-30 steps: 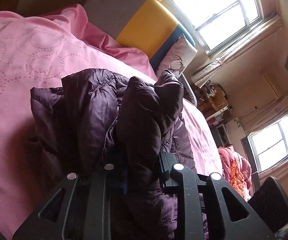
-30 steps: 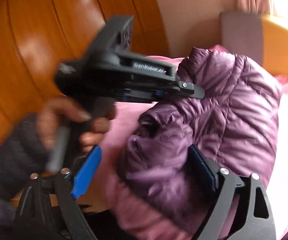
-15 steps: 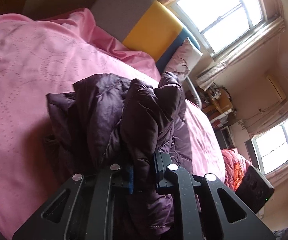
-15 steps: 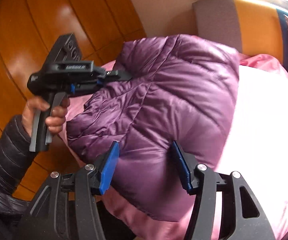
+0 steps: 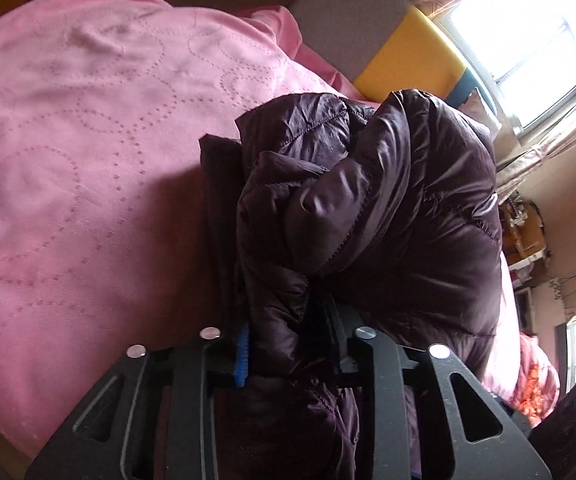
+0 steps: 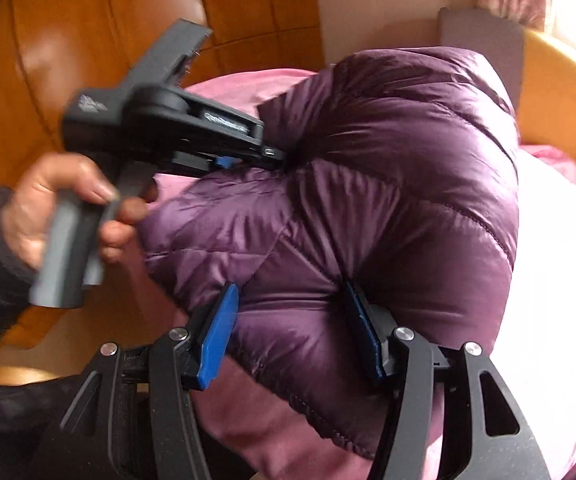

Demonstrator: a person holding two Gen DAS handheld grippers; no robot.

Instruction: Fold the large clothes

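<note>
A purple puffer jacket (image 5: 372, 216) is bunched up over the pink bed cover (image 5: 71, 168). My left gripper (image 5: 288, 356) is shut on a thick fold of the jacket, and the fabric hides most of its pads. In the right wrist view the jacket (image 6: 392, 200) bulges between the blue pads of my right gripper (image 6: 292, 332), which press into a thick fold of it. The left gripper (image 6: 275, 158) shows there too, held in a hand and clamped on the jacket's far edge.
A grey, yellow and blue headboard (image 5: 388, 44) stands at the bed's far end under a bright window (image 5: 528, 28). A wooden wardrobe wall (image 6: 87, 40) rises close on the left. Cluttered shelves (image 5: 524, 232) stand beyond the bed on the right.
Both grippers have lifted and swung the jacket. The right gripper's jaws have narrowed onto the fold. The left gripper has stayed clamped and moved closer to the right one.
</note>
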